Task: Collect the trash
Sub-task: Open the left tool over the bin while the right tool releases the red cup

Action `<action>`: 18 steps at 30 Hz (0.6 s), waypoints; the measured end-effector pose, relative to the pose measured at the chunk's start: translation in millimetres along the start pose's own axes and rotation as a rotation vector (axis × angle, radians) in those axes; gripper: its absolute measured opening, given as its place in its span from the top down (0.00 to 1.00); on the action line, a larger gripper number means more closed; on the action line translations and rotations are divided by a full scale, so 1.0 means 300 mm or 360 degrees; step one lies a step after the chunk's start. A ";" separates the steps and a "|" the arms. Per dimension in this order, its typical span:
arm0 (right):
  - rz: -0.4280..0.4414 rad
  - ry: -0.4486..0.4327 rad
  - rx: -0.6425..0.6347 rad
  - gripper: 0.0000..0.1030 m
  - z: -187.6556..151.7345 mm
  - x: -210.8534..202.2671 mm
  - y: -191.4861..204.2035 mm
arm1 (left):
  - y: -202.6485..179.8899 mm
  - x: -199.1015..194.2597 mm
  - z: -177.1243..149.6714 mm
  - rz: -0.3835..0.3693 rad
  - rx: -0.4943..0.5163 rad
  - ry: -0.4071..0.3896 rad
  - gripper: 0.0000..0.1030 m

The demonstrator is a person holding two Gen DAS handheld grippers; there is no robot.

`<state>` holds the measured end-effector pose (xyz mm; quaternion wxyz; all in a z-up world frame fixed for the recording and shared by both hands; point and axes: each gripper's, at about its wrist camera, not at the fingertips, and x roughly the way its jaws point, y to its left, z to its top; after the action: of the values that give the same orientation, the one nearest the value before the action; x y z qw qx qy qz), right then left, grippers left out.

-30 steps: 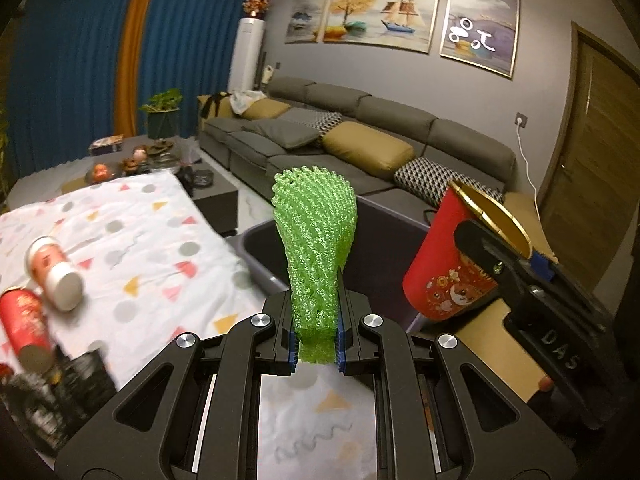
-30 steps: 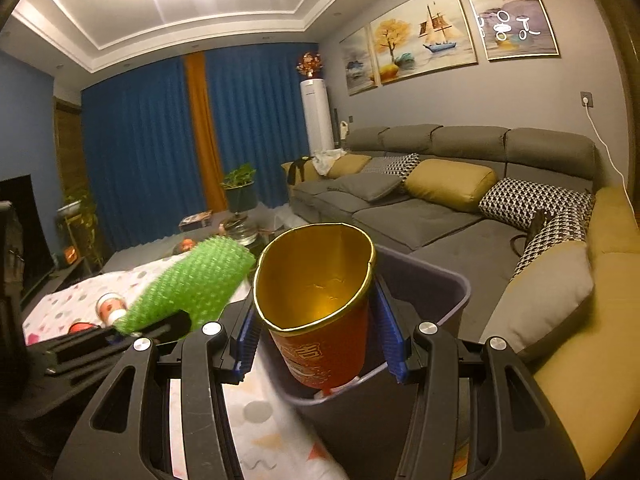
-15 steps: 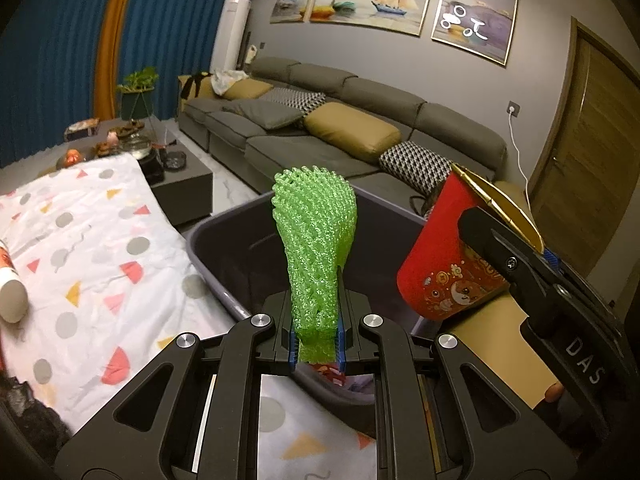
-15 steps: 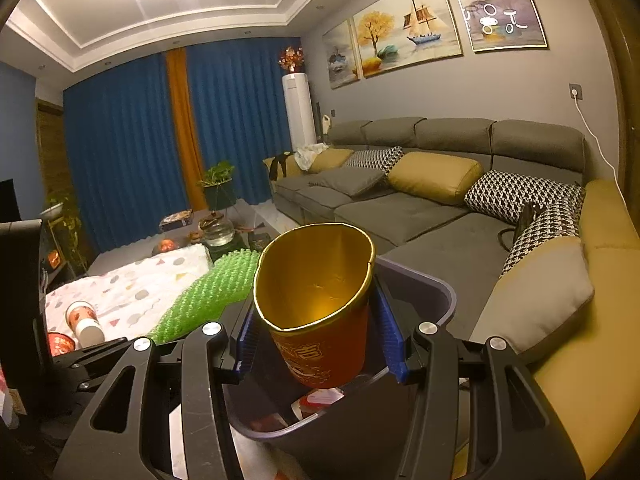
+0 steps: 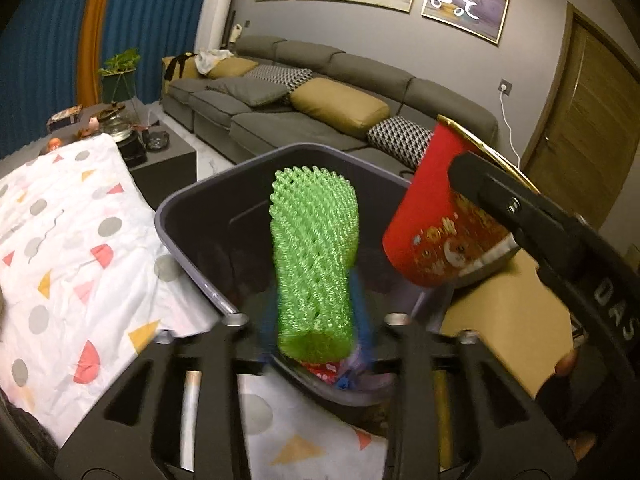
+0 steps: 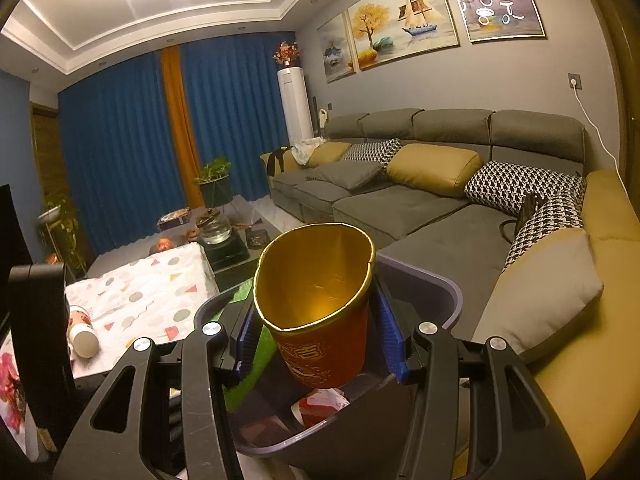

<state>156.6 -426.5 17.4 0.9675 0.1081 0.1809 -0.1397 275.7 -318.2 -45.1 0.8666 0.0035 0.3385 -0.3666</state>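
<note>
"DAS" on right gripper (image 5: 500,200)

A long grey sectional sofa (image 6: 420,168) with mustard and houndstooth cushions lines the wall under three framed paintings (image 6: 404,20) — blue floor-length curtains (image 6: 120,148) and a white tower air conditioner (image 6: 295,106) stand behind

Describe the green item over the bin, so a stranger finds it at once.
Find the dark bin beside the patterned tablecloth. Above its opening stands a green foam net sleeve, between the left tongs. Unlike the smooth red cup beside it, it is a soft mesh.
</note>
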 end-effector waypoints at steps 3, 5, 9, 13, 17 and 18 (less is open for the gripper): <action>-0.0002 0.0010 0.0012 0.50 0.002 0.013 -0.008 | 0.028 -0.025 -0.018 0.0061 -0.0009 -0.0037 0.30; -0.0006 0.0018 0.0009 0.50 -0.002 0.024 -0.008 | 0.051 -0.041 -0.026 0.0073 -0.0047 -0.0032 0.24; 0.0002 0.0037 0.0012 0.46 -0.008 0.048 0.004 | 0.106 -0.098 -0.045 0.0147 -0.0155 -0.0063 0.18; 0.0012 0.0046 0.0008 0.42 -0.020 0.065 0.016 | 0.107 -0.178 -0.064 0.0236 -0.0195 -0.0127 0.15; -0.0003 0.0011 -0.0025 0.32 -0.018 0.046 0.026 | 0.088 -0.259 -0.083 0.0313 -0.0178 -0.0184 0.14; -0.0004 0.0004 -0.0030 0.31 -0.014 0.035 0.028 | 0.084 -0.275 -0.089 0.0330 -0.0176 -0.0195 0.14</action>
<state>167.2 -419.9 10.9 0.9681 0.0991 0.1836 -0.1390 234.7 -240.8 -23.0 0.9178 -0.0317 0.3025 -0.2553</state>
